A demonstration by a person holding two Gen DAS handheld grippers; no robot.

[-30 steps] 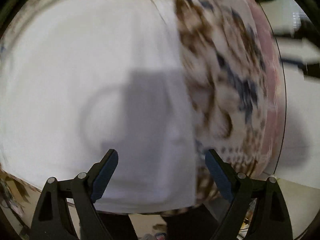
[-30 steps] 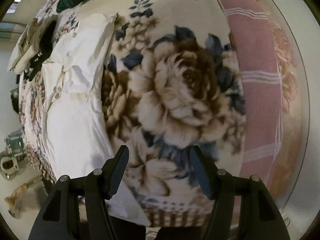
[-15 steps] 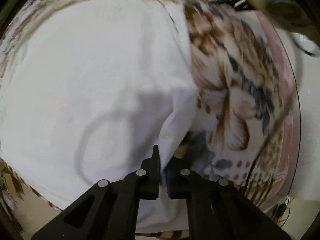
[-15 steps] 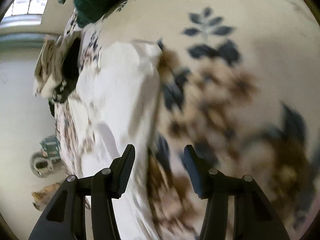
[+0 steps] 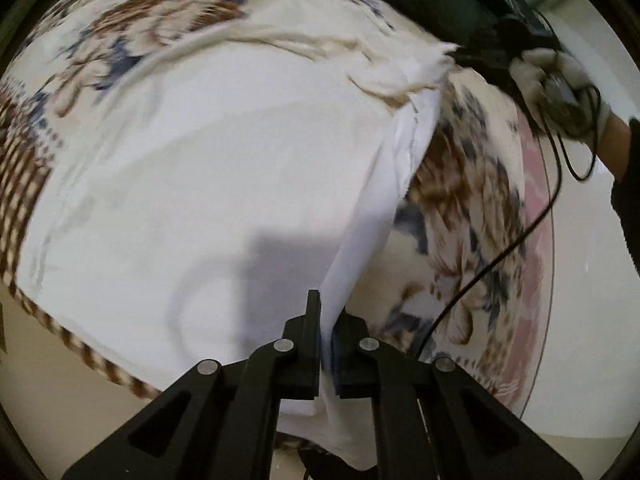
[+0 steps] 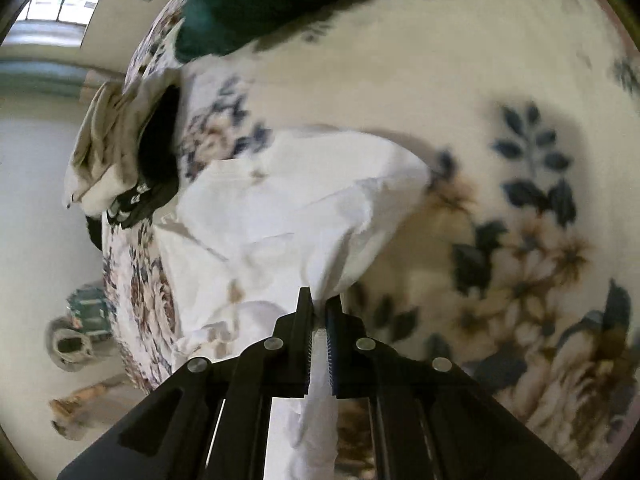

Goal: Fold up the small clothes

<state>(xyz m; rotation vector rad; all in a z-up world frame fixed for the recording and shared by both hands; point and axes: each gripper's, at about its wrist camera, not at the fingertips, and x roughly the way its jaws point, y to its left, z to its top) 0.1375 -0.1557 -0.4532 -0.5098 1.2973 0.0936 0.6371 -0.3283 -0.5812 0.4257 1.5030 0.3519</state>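
Your left wrist view looks steeply down, close over the flat white cotton garment (image 5: pixel 192 184) on the cream floral fleece blanket (image 5: pixel 472 216). Your right wrist view faces down on that same garment (image 6: pixel 288 200) from its opposite edge; both share garment and blanket (image 6: pixel 500 220).

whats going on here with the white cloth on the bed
A person is folding a white garment spread on a floral blanket. The left claw is shut on the garment's edge and lifts it. The right claw has just closed on another part of the same garment.
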